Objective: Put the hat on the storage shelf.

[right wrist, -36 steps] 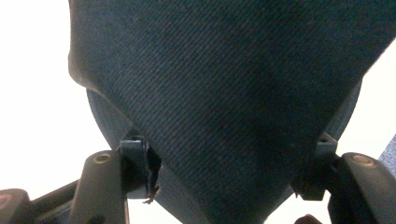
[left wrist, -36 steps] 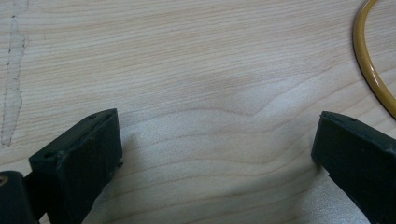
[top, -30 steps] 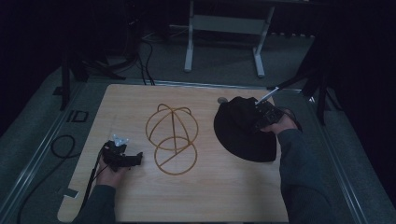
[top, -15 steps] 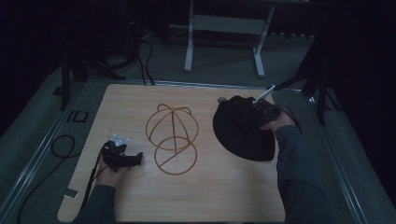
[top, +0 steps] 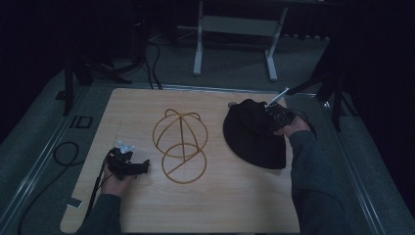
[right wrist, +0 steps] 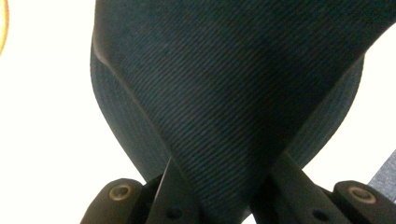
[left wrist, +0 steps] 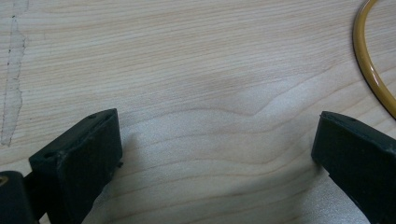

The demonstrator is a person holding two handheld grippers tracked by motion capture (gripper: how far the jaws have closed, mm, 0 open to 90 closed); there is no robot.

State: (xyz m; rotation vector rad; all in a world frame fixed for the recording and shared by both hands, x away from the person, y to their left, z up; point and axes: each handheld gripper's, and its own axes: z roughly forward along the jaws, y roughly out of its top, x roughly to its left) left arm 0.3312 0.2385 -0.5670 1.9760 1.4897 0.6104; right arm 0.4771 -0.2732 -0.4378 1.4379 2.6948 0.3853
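Note:
A black fabric hat [top: 252, 139] lies on the right side of the wooden table [top: 220, 205]. My right gripper [top: 266, 121] sits at the hat's upper right part. Its jaws have just been closing, and the right gripper [right wrist: 224, 198] is now shut on a fold of the dark fabric [right wrist: 224, 93], which bunches between them. A gold wire hat stand [top: 182, 137] stands in the middle of the table. My left gripper [top: 143, 167] rests low at the front left, pointing toward the stand. The left gripper [left wrist: 215, 154] is open over bare wood, with the stand's gold ring [left wrist: 369, 70] just beyond it.
A metal frame [top: 235, 24] stands on the floor beyond the table's far edge. A cable loop [top: 63, 154] lies on the floor at the left. A small grey object [top: 231, 105] sits by the hat's far edge.
Both hands have stayed where they were. The hat's fabric looks slightly more gathered at the right gripper.

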